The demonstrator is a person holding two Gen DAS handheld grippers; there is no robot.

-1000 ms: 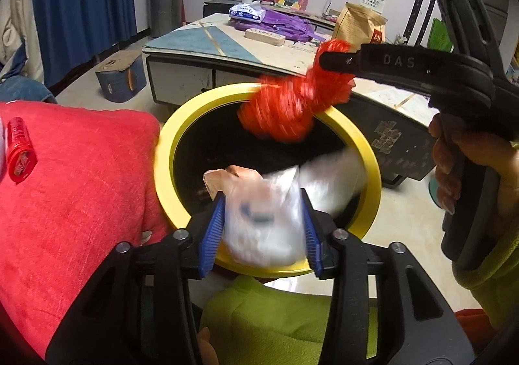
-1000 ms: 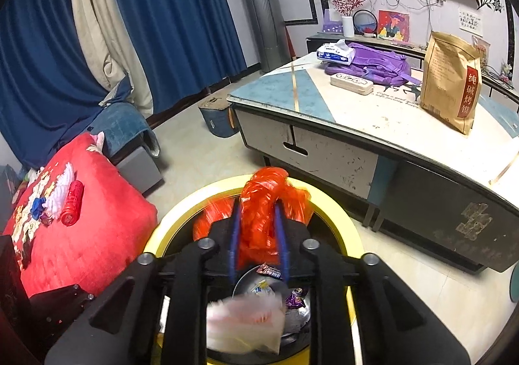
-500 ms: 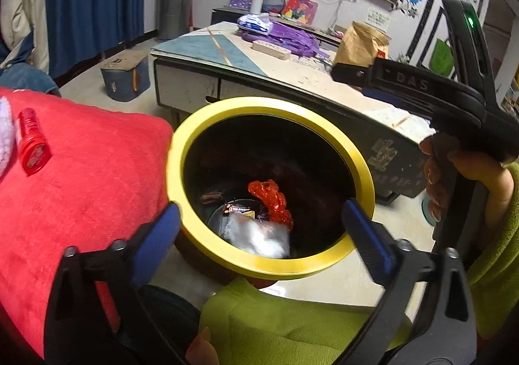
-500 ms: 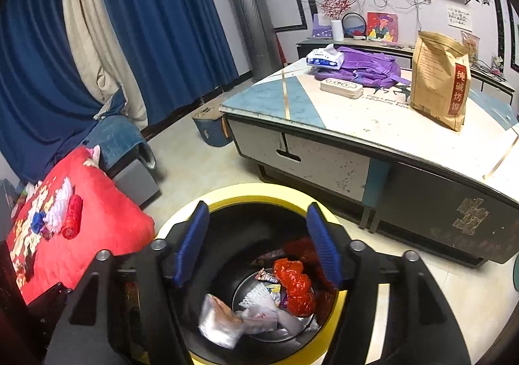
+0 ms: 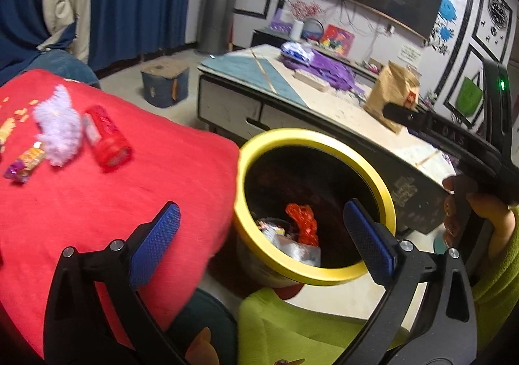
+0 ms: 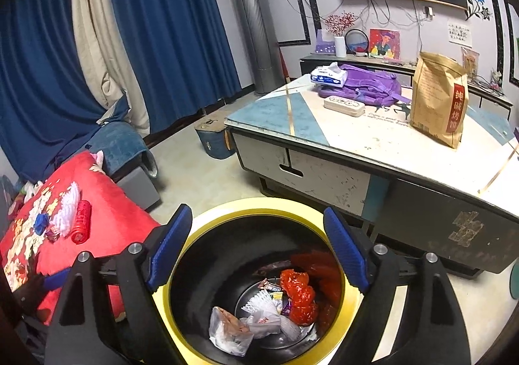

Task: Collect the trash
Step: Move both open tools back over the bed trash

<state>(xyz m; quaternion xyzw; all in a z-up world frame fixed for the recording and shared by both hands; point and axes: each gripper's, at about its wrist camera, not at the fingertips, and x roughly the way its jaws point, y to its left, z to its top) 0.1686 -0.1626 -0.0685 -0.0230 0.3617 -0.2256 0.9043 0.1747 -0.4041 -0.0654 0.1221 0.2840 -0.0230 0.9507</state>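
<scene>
A yellow-rimmed black bin (image 5: pixel 324 138) stands on the floor beside a red cushion (image 5: pixel 129 202). In it lie a crumpled red wrapper (image 5: pixel 301 224), a white plastic bag (image 5: pixel 298 249) and small sweet wrappers. My left gripper (image 5: pixel 261 219) hangs open and empty over the bin's left rim. The right gripper (image 6: pixel 258 219) is above the bin (image 6: pixel 259 204), its jaws opening with nothing between them; the red wrapper (image 6: pixel 298 295) and white bag (image 6: pixel 233 329) lie far below. On the cushion rest a red tube (image 5: pixel 108 138), a lilac fluffy piece (image 5: pixel 60 126) and a sweet wrapper (image 5: pixel 24 162).
Behind the bin is a low coffee table (image 6: pixel 373 138) with a brown paper bag (image 6: pixel 438 102), a purple backpack (image 6: pixel 366 89) and a tissue pack (image 6: pixel 327 74). A blue box (image 6: pixel 212 138) sits on the floor by blue curtains. A green sleeve (image 5: pixel 292 326) fills the near foreground.
The left gripper let go of the white bag and the right let go of the red wrapper; both pieces dropped into the bin. The left view swung left over the cushion.
</scene>
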